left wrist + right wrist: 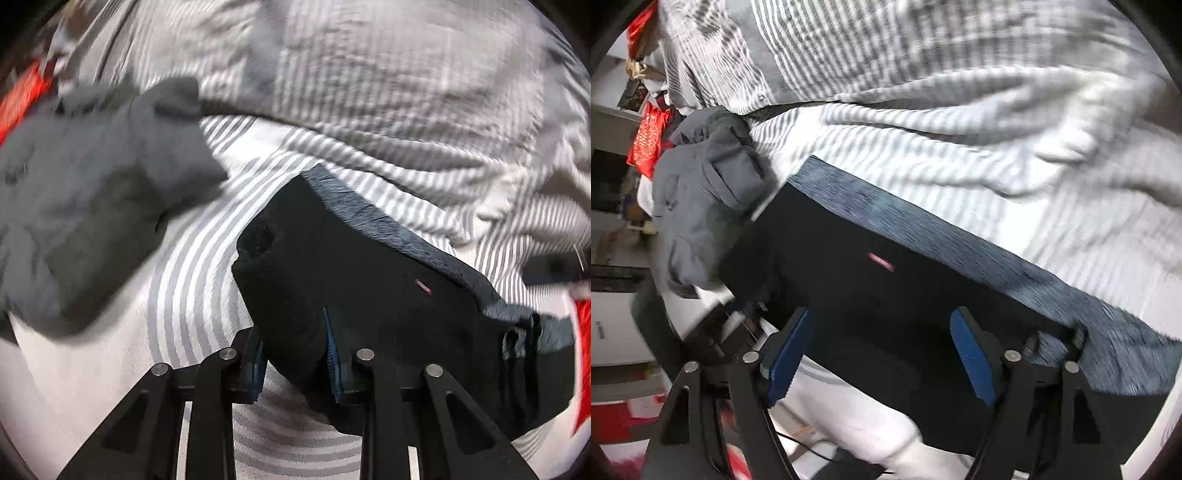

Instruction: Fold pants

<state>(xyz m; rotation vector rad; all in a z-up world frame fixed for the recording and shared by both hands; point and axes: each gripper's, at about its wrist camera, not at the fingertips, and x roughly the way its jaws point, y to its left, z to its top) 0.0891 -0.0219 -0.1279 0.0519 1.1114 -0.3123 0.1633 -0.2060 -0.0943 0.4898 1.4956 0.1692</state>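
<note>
Black pants (354,280) with a heathered grey-blue waistband (388,218) and a small red tag lie folded on a striped bed sheet (192,266). My left gripper (295,365) is low over their near left corner, its blue pads apart with black cloth lying between them; no firm grip shows. In the right wrist view the same pants (871,295) and waistband (923,229) lie ahead. My right gripper (882,354) is open, its blue pads wide apart just over the near edge of the pants.
A crumpled grey garment (92,206) lies left of the pants, also in the right wrist view (705,206). A rumpled striped duvet (369,81) is piled behind. Red bags (650,140) and room clutter sit beyond the bed's left edge.
</note>
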